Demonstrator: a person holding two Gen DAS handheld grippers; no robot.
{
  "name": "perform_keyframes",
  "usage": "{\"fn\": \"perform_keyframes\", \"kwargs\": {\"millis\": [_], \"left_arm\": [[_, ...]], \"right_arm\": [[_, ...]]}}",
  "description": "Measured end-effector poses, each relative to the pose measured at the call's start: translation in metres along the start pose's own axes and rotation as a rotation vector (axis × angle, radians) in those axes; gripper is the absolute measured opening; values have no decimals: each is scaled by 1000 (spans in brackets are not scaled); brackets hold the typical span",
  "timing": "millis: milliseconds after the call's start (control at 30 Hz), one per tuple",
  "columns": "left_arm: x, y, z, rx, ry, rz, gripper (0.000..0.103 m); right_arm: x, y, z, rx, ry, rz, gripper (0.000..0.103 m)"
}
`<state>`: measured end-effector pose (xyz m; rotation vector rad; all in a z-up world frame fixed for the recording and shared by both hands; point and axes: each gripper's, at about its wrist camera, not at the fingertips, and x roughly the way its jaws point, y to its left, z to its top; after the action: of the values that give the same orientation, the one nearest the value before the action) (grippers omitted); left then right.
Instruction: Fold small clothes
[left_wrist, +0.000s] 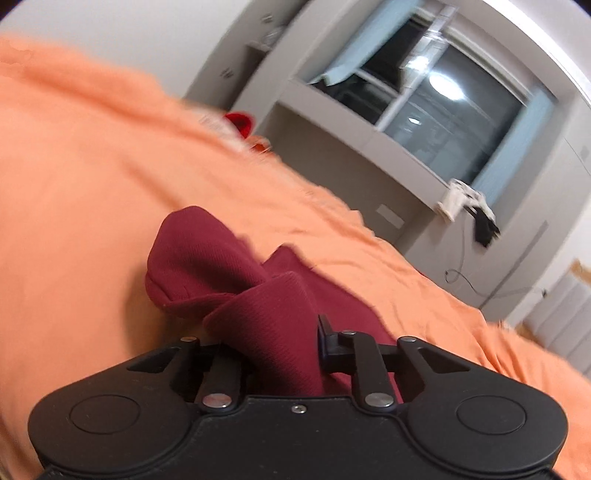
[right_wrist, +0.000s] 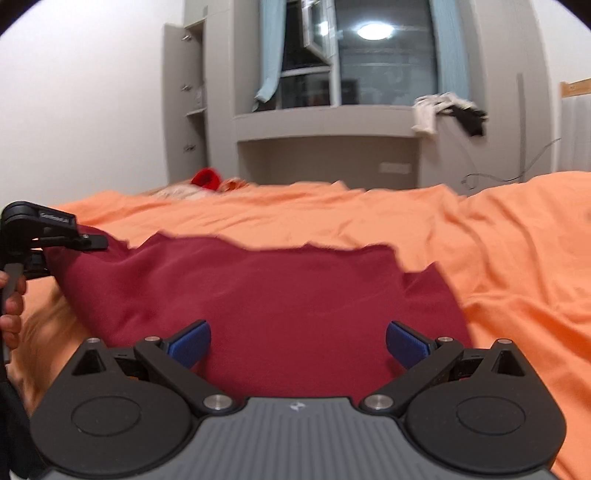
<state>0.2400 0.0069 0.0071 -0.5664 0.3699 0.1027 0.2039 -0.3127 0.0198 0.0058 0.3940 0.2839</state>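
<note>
A dark red garment (right_wrist: 280, 295) lies on an orange bedcover (right_wrist: 480, 240). In the right wrist view my right gripper (right_wrist: 298, 343) hovers over the garment's near edge, open, with its blue pads (right_wrist: 192, 343) wide apart and nothing between them. At the left, my left gripper (right_wrist: 74, 240) has pinched the garment's left corner and holds it raised off the bed. In the left wrist view my left gripper (left_wrist: 271, 339) is shut on a bunched fold of the garment (left_wrist: 229, 273), and the cloth hides one finger.
A bright red item (right_wrist: 205, 178) lies at the bed's far edge. Behind the bed are a grey window ledge with white and black clothes (right_wrist: 443, 110) hanging off it, a shelf cabinet (right_wrist: 184, 103) and a cable (right_wrist: 498, 179). A person's hand (right_wrist: 11, 306) is at the left edge.
</note>
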Motion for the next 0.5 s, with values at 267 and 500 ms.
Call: {"fn": "perform_keyframes", "kwargs": {"millis": [267, 500], "left_arm": [[-1, -104, 23, 382, -12, -150, 16], [-11, -193, -29, 739, 59, -312, 16]], "right_arm": [[-15, -42, 24, 156, -72, -98, 103], [-23, -87, 36, 246, -97, -213, 103]]}}
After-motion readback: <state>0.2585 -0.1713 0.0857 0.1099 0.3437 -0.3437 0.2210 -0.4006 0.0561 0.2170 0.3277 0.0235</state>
